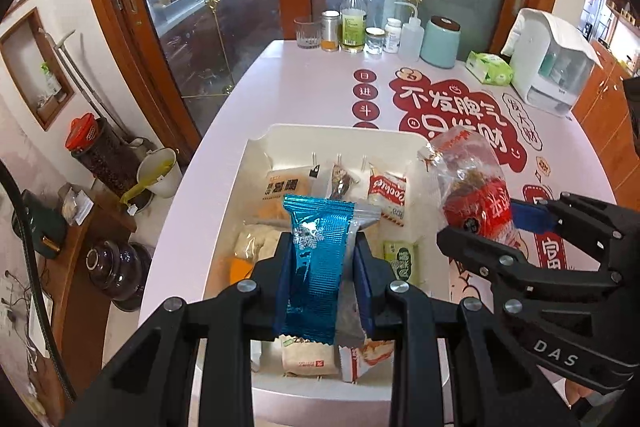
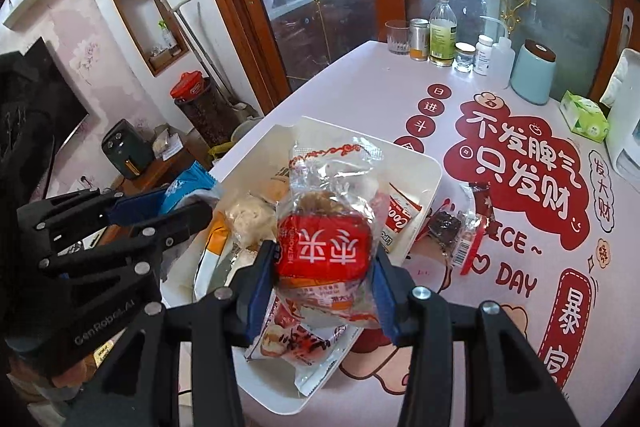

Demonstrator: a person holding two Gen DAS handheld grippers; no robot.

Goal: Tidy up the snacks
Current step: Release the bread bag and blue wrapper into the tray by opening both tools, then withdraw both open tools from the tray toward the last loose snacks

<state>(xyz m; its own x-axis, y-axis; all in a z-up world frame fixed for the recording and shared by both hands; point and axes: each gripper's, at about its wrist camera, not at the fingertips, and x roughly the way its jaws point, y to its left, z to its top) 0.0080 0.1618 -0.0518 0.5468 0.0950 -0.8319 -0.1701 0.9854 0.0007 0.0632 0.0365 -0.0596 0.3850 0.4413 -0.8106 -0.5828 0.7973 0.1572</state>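
Note:
My left gripper [image 1: 320, 251] is shut on a blue foil snack packet [image 1: 316, 267], with a silver packet pinched behind it. It hangs over the white bin [image 1: 328, 131], which holds several wrapped snacks. My right gripper [image 2: 323, 253] holds a clear bag with a red label [image 2: 324, 195] between its blue pads, above the bin's [image 2: 432, 167] right side. In the left wrist view that bag [image 1: 464, 167] and the right gripper [image 1: 484, 223] sit just right of the bin. The left gripper [image 2: 180, 203] with its blue packet [image 2: 188, 183] shows at the left of the right wrist view.
A dark snack in a red-edged wrapper [image 2: 460, 227] lies on the table right of the bin. Bottles and jars [image 1: 352, 27], a teal canister [image 1: 440, 41], a tissue pack [image 1: 490, 67] and a white appliance [image 1: 548, 59] line the far edge. The table drops off to the left.

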